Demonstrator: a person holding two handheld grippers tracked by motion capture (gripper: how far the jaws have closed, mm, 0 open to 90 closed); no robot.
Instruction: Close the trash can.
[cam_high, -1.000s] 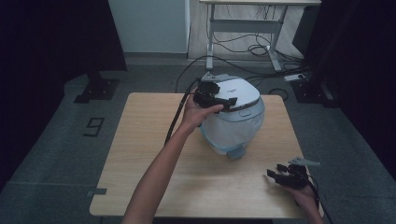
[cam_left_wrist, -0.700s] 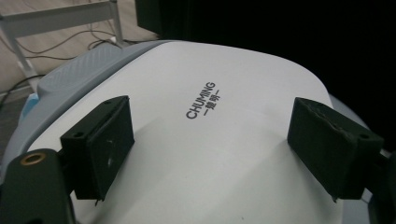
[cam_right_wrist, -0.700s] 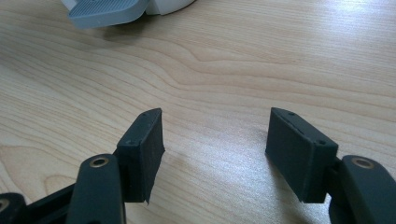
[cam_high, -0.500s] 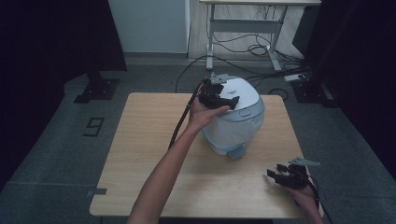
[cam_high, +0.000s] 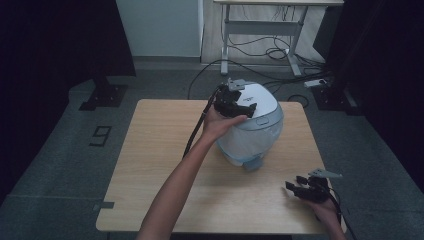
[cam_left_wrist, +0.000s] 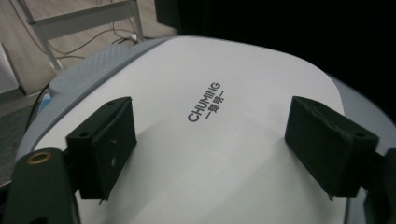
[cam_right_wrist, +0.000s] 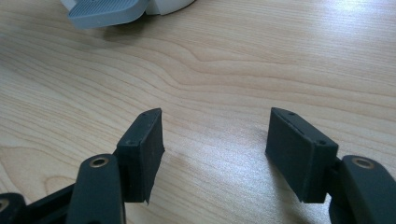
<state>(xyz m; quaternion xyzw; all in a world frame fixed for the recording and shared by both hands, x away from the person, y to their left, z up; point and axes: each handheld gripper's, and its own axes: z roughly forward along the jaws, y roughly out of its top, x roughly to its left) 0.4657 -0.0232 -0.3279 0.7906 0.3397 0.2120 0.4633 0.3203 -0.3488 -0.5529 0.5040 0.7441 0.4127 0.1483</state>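
A rounded white and pale-blue appliance (cam_high: 255, 132) stands at the back right of the wooden table (cam_high: 160, 150); its flat white lid (cam_left_wrist: 224, 154) bears the word CHUMING. My left gripper (cam_high: 241, 106) hovers right over that lid, and its jaws have just been closing. In the left gripper view the left gripper (cam_left_wrist: 210, 140) still stands apart above the lid, with nothing pinched. My right gripper (cam_high: 294, 189) rests low at the table's front right corner. In the right gripper view the right gripper (cam_right_wrist: 215, 140) is open over bare wood.
A grey-blue foot of the appliance (cam_right_wrist: 105, 11) juts out toward the right gripper. Behind the table are a desk frame (cam_high: 225, 45) and loose floor cables (cam_high: 260, 50). A black stand base (cam_high: 102, 95) sits on the floor at left.
The left hand has shifted slightly on top of the lid. The right gripper and the appliance have kept still.
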